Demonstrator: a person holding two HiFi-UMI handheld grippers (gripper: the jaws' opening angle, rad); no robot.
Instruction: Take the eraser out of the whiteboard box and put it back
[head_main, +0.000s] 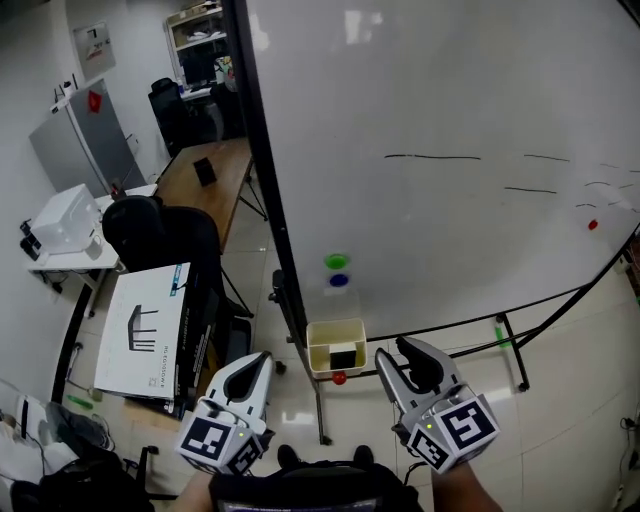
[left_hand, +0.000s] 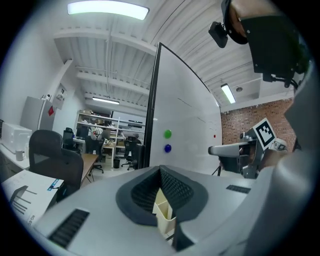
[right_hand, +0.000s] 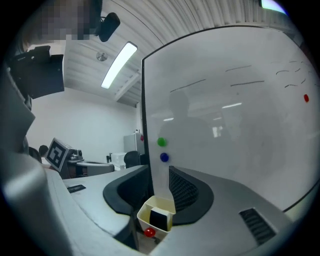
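Observation:
A cream whiteboard box (head_main: 318, 338) hangs at the lower left corner of the whiteboard (head_main: 450, 200). A black eraser (head_main: 344, 357) stands upright inside it. My right gripper (head_main: 400, 352) is just right of the box and a little nearer than it, with its jaws apart and nothing between them. In the right gripper view the box (right_hand: 145, 212) and the eraser (right_hand: 159, 219) show ahead, past the right gripper (right_hand: 159, 175). My left gripper (head_main: 258, 362) is left of the box, jaws together and empty. In the left gripper view the box (left_hand: 162, 212) shows below the left gripper (left_hand: 160, 172).
A red magnet (head_main: 339, 379) sits under the box; a green magnet (head_main: 336, 261) and a blue magnet (head_main: 339, 281) are on the board above it. To the left are a black office chair (head_main: 150, 225), a flat white carton (head_main: 145, 330) and a wooden table (head_main: 205, 180). A stand leg (head_main: 515, 350) is at the right.

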